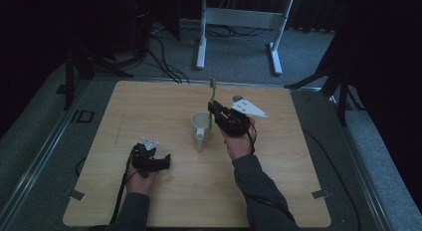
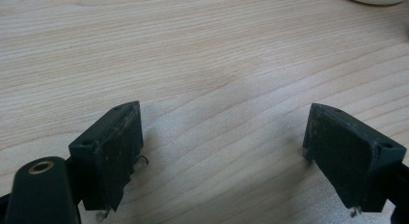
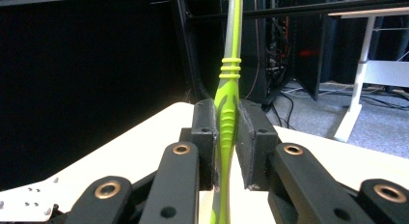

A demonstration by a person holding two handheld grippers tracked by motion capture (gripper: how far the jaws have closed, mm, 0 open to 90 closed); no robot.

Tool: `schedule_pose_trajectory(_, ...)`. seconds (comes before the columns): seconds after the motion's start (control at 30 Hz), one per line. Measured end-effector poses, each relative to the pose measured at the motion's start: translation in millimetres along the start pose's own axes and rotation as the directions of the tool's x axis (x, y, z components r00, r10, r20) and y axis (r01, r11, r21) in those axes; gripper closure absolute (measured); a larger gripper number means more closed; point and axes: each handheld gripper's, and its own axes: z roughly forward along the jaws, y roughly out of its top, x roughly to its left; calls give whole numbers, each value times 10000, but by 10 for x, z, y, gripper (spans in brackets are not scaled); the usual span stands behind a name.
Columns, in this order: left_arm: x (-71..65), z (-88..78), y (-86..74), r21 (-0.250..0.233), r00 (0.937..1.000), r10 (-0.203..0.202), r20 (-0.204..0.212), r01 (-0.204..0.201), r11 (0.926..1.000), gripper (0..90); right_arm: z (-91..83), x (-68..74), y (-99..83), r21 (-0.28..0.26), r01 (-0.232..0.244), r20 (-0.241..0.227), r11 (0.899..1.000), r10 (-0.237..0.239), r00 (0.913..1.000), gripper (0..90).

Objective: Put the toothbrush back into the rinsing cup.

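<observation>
Right gripper point(image 1: 215, 110) is clamped on the green toothbrush point(image 3: 227, 113), jaws pinching the handle mid-length. Brush stands near upright, head up, lower end down at the mouth of the white mug point(image 1: 200, 126), which sits just left of your right hand point(image 1: 238, 141) near the middle of the surface point(image 1: 149, 101). Can't tell if the tip is already inside the mug or just above the rim. Long axis is vertical, so my guess is a straight lift or drop next. Left gripper point(image 2: 222, 137) rests low on the surface, jaws spread wide, empty, well apart from the mug.
</observation>
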Motion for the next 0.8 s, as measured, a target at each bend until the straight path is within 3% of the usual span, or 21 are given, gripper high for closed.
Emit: schedule_pose_trajectory(0.8,0,0,0,5,10000,4,1,-4,10000,145,85,129,-33,202,148,-340,9997,-141,9993,784)
